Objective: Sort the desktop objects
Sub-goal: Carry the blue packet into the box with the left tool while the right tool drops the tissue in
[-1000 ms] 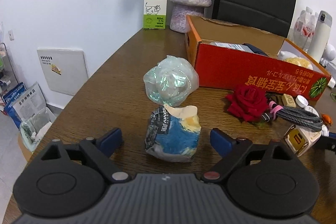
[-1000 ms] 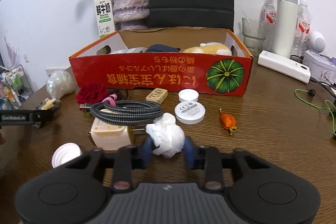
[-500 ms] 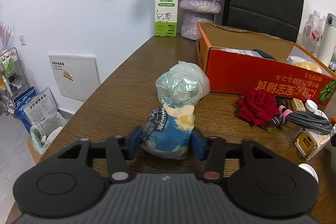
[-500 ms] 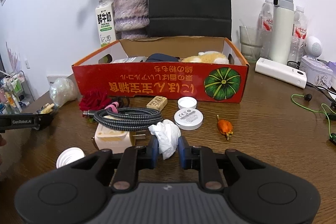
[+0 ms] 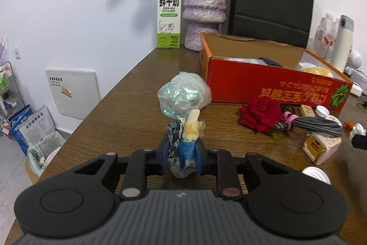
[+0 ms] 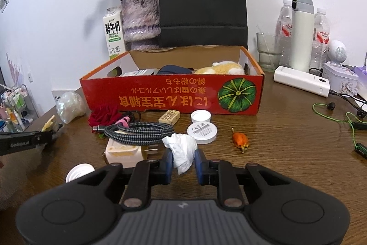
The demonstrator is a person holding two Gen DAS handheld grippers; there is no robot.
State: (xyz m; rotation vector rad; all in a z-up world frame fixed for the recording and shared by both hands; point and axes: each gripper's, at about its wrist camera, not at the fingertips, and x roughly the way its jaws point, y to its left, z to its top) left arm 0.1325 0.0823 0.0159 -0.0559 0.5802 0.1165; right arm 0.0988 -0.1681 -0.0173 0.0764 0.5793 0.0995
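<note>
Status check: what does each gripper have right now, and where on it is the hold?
Left gripper: crumpled blue snack wrapper, pinched at its lower sides. Right gripper: crumpled white tissue, pinched around its lower half.

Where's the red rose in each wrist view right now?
Left wrist: red rose right of centre, on the table before the orange box.
Right wrist: red rose left of centre, by the box's left corner.
Shared landmark: the coiled grey cable beside it.
</note>
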